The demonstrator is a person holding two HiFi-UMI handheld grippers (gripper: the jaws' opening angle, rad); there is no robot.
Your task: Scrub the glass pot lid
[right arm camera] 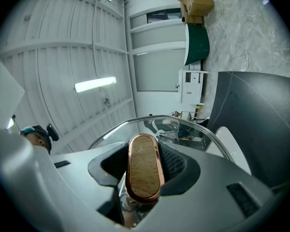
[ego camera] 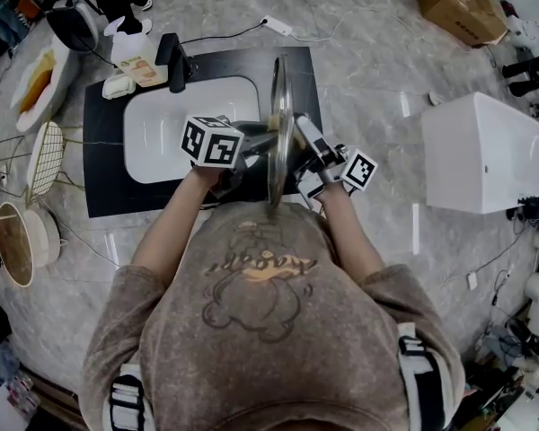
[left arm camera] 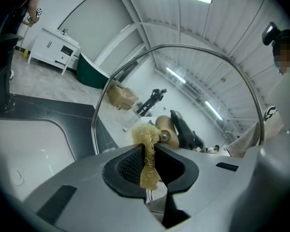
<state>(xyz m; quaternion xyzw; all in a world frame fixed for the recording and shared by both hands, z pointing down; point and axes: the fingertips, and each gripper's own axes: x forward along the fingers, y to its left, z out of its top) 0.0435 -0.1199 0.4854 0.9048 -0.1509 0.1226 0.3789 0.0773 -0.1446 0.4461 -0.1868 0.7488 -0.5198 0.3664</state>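
Your lid is clear, smooth glass with a shiny metal rim; its handle looks like matt wood ringed in glossy copper-coloured metal. The scrubber is rough, straw-yellow fibre, and your left hand-held gripper is matt grey plastic with ribbed black pads. The sink is glossy white in a dark matt surface.

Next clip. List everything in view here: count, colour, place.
sink basin: 1, white, in black countertop.
round glass pot lid: 1, clear with metal rim, on edge over the basin.
oval wooden lid handle: 1, brown, in right gripper.
fibrous scrubbing pad: 1, pale yellow, in left gripper.
faucet: 1, black, behind basin.
cardboard box: 1, brown, upper right.
cabinet: 1, white, right.
wire rack: 1, gold, left.
left gripper: 1, grey, shut on pad.
right gripper: 1, grey, shut on handle.
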